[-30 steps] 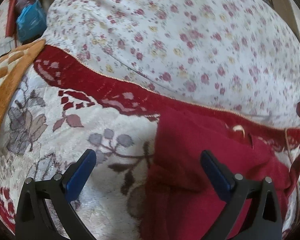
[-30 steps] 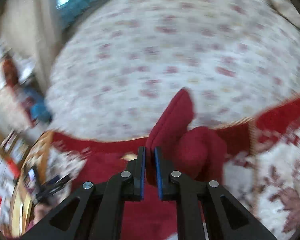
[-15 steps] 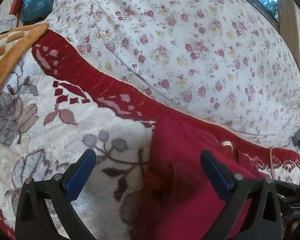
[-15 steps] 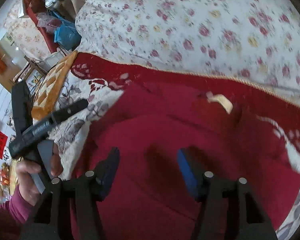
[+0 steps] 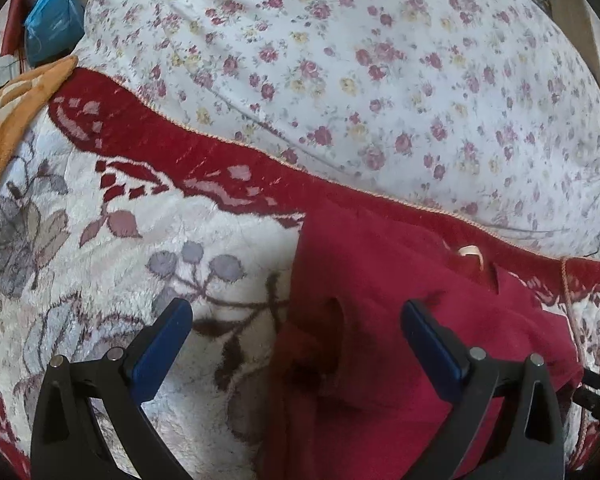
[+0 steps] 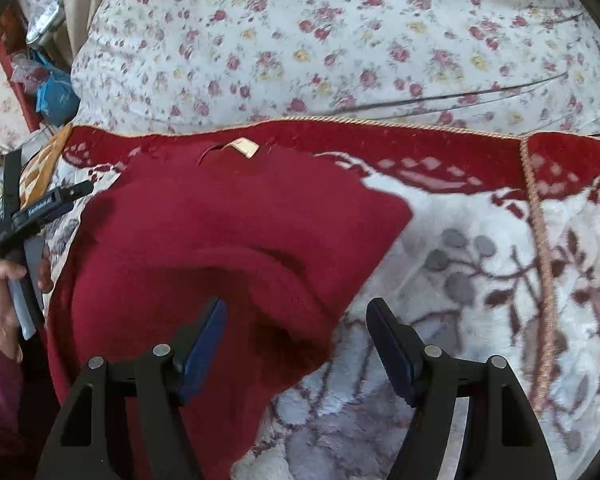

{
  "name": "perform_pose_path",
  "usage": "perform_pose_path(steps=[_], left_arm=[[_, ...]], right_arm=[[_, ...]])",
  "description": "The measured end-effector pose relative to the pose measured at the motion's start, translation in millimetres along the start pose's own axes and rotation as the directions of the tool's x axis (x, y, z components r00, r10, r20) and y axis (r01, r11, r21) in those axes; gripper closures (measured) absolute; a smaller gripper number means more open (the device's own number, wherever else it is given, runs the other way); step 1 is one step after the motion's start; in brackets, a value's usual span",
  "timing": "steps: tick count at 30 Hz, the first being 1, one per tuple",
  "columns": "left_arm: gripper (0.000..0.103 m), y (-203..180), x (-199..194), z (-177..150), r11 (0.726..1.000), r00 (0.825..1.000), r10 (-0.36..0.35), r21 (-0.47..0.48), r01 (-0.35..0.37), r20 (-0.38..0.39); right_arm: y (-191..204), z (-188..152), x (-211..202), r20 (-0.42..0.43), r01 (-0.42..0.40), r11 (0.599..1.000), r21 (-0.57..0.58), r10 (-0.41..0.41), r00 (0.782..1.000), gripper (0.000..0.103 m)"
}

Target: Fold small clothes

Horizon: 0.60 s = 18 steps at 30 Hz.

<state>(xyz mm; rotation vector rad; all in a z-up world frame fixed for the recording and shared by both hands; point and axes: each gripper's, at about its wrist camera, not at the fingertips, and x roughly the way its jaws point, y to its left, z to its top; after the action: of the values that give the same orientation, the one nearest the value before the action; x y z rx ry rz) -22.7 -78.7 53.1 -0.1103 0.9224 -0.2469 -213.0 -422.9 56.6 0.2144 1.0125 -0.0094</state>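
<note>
A small dark red garment (image 5: 388,320) lies partly folded on a white and red floral blanket (image 5: 120,248), its tan neck label (image 5: 470,251) at the far edge. My left gripper (image 5: 296,320) is open and empty above the garment's left edge. In the right wrist view the garment (image 6: 204,240) shows a sleeve folded over its lower middle, and its label (image 6: 244,147) shows too. My right gripper (image 6: 296,320) is open and empty over the garment's lower right edge. The left gripper (image 6: 40,208) also shows there at far left, held by a hand.
A big white pillow with small red flowers (image 5: 360,80) lies behind the blanket. An orange checked cloth (image 5: 16,112) and a blue bag (image 5: 52,28) lie at far left. A cord trim (image 6: 540,240) runs across the blanket on the right.
My right gripper has let go of the red sleeve it held up, opened, and drawn back to the right. The sleeve now lies folded on the garment. The left gripper barely moved.
</note>
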Motion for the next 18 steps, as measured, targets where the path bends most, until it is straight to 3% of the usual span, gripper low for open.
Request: perform_pose_path(steps=[1,2,4,9,13,14,16,18], left_arm=[[0.0,1.3,1.3,0.0,1.0,1.0,-0.003,-0.008,0.003,-0.005],[0.0,2.9,2.0,0.4,1.0,1.0,-0.007,-0.016,0.006,-0.009],[0.0,5.9,0.9,1.5,1.0,1.0,-0.008,-0.028,0.007,-0.008],[0.0,10.8,-2.2,3.9,0.998,1.0,-0.016,-0.056,0.016,-0.001],[0.0,8.9,-2.7,2.6,0.999,1.0,-0.01,-0.038,0.009,-0.012],[0.0,9.7,-4.6,2.2,0.999,1.0,-0.002,-0.034,0.002,-0.01],[0.0,12.3,-7.6,2.1,0.999,1.0,0.016,-0.033,-0.016,-0.007],[0.0,16.0,-10.1,2.4,0.999,1.0,0.027,-0.036,-0.027,-0.009]], right_arm=[[4.9,2.4,6.1,0.003,0.023,0.999,-0.022,-0.023,1.0,0.067],[7.6,3.0,9.9,0.007,0.076,0.996,-0.047,-0.076,0.997,0.074],[7.0,-0.4,6.7,0.006,0.081,0.995,-0.049,-0.081,0.997,0.085],[-13.2,-31.7,-5.2,-0.061,0.144,0.99,-0.016,-0.144,0.988,0.089],[-20.3,-48.2,-9.7,-0.118,0.105,0.994,0.021,-0.102,0.988,0.084],[-19.9,-46.2,-15.7,-0.109,0.096,0.995,0.029,-0.093,0.99,0.077],[-15.2,-37.5,-36.9,-0.057,0.061,0.997,0.044,-0.059,0.997,0.041],[2.8,-17.5,-53.3,0.025,-0.003,1.0,0.031,0.002,1.0,0.039]])
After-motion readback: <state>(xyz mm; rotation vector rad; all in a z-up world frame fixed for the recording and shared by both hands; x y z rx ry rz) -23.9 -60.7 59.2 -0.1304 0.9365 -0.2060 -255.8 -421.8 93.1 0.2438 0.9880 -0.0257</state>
